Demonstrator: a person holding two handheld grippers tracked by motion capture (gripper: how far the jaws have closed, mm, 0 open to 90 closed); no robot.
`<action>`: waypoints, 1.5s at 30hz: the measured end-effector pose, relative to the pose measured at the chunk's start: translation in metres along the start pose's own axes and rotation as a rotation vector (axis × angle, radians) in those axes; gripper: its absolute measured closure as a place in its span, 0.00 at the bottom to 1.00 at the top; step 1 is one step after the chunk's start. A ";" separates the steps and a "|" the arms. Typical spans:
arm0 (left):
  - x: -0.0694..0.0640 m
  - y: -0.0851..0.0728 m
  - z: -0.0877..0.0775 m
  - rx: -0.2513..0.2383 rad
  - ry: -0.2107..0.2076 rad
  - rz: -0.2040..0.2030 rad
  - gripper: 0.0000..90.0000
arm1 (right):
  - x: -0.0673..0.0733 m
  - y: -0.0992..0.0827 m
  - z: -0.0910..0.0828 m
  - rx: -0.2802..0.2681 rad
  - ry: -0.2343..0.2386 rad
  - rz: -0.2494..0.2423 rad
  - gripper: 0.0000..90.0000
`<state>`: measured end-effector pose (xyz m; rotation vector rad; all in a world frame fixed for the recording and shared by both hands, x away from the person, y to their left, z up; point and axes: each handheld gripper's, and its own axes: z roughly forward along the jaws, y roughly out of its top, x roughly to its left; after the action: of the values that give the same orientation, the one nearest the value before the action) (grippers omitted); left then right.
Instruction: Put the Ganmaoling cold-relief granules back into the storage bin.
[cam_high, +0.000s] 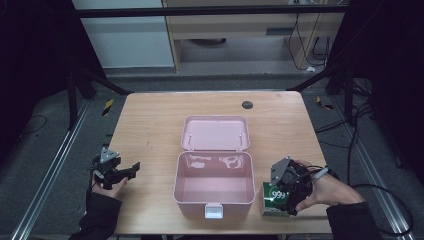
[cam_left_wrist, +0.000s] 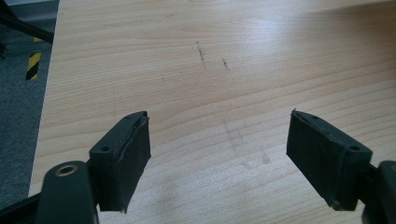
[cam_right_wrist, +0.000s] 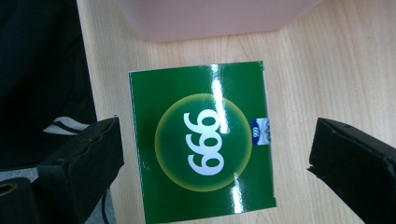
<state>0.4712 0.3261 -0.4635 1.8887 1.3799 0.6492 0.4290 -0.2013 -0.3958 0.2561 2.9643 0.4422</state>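
Below my spread right gripper (cam_right_wrist: 215, 154) stood the glossy green "999" cardboard box (cam_right_wrist: 201, 140), at four o'clock from the open pink plastic case (cam_high: 214, 181), and an off-centre closing might have tipped it, my left gripper (cam_left_wrist: 218, 154) waiting agape at nine.

wooden table (cam_high: 150, 130), open pink box (cam_high: 215, 187)

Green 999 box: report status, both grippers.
Right gripper open, poised over green 999 box. Left gripper open over bare table. Pink case open beside box.
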 end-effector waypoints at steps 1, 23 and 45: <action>0.000 0.000 0.000 0.000 0.000 0.000 0.23 | 0.000 0.000 0.000 0.000 0.000 0.000 0.04; 0.000 0.000 0.001 0.002 -0.001 0.000 0.24 | 0.002 -0.006 0.026 0.033 0.026 0.010 0.02; 0.000 0.000 0.001 0.002 0.001 0.001 0.24 | 0.000 -0.012 0.045 0.051 0.063 0.024 0.10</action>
<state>0.4717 0.3261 -0.4642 1.8907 1.3803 0.6497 0.4341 -0.1999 -0.4416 0.2887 3.0397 0.3845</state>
